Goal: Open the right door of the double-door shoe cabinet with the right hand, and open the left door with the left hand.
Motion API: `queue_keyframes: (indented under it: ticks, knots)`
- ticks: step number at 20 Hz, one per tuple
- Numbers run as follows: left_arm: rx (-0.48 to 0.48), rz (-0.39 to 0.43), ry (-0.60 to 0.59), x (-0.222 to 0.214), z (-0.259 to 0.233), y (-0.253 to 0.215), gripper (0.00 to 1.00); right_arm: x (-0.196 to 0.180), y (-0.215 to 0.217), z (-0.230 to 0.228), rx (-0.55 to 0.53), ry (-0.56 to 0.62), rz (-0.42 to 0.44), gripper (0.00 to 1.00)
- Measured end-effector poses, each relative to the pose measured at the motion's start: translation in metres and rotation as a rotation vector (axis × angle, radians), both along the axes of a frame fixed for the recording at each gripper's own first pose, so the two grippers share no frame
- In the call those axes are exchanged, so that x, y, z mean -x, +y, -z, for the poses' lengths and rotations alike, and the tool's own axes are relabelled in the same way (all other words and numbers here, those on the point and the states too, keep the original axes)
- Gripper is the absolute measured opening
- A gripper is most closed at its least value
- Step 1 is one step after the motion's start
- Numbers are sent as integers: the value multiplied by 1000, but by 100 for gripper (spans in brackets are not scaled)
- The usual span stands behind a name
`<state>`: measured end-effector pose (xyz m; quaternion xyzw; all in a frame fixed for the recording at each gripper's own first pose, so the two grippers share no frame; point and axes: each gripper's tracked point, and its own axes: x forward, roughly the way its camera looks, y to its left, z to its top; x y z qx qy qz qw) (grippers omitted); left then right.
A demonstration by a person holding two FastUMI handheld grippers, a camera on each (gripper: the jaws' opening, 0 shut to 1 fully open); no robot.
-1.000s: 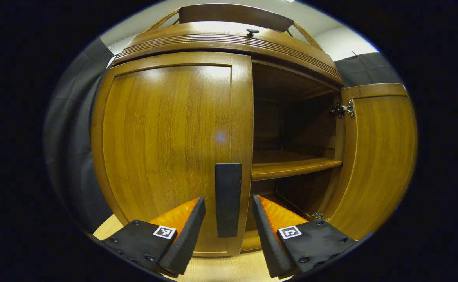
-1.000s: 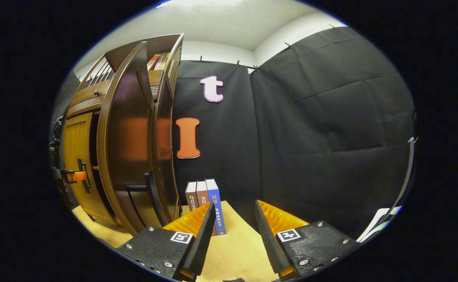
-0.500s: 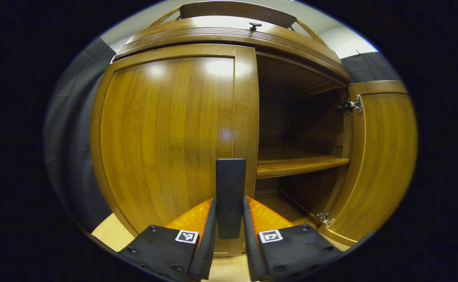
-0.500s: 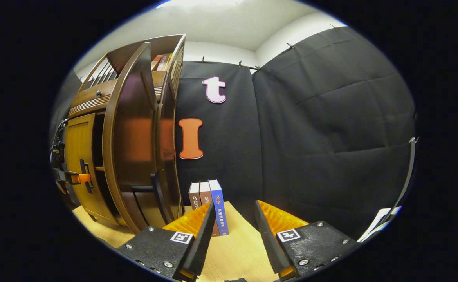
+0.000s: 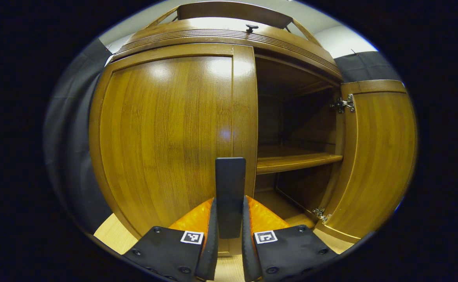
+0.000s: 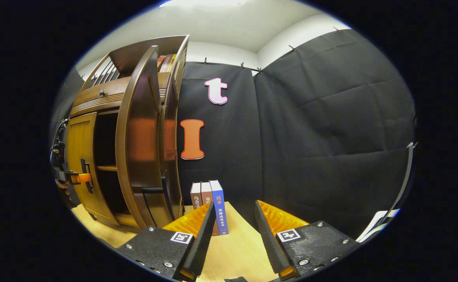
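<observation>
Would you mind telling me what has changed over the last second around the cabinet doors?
The left gripper moved in and its jaws closed from wide open onto the left door's handle; both fingers now press on it. The left door is still shut. The right door stayed swung open, the right gripper stayed open and apart from it, and the books did not move.

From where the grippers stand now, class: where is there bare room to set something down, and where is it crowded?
Free: the shelf inside the cabinet, between the left door and the open right door; the tabletop before the books. Crowded: the handle, clamped by the left gripper.
</observation>
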<state>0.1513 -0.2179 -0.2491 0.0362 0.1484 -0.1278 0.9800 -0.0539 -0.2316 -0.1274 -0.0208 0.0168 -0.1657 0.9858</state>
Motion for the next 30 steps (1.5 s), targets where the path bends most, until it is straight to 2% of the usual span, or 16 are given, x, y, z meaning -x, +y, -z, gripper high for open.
queue_keyframes:
  ticks: [7,9,10,11,12,13,14,19,20,21,30]
  knots:
    - [20,44,12,39,-12,12,33,13,25,-16,3,8,-24,64]
    - [37,57,17,50,-15,16,33,20,33,-19,12,8,-29,70]
    - [45,62,18,54,-17,19,34,22,38,-22,12,6,-35,63]
    - [48,66,19,59,-19,22,34,25,43,-26,8,2,-42,63]
    - [45,69,17,63,-20,24,33,27,49,-29,3,-3,-49,74]
    - [42,72,14,68,-21,26,33,29,53,-32,1,-8,-56,63]
    - [41,74,11,73,-23,29,33,32,58,-37,3,-14,-61,75]
    - [45,88,-2,103,-33,51,33,39,87,-43,8,-13,-108,74]
    - [46,89,-4,109,-35,56,34,38,93,-44,7,-9,-120,53]
    - [49,89,-4,115,-35,59,33,39,101,-44,2,-6,-135,64]
    - [56,57,-27,151,-48,100,33,32,160,-45,10,8,-234,63]
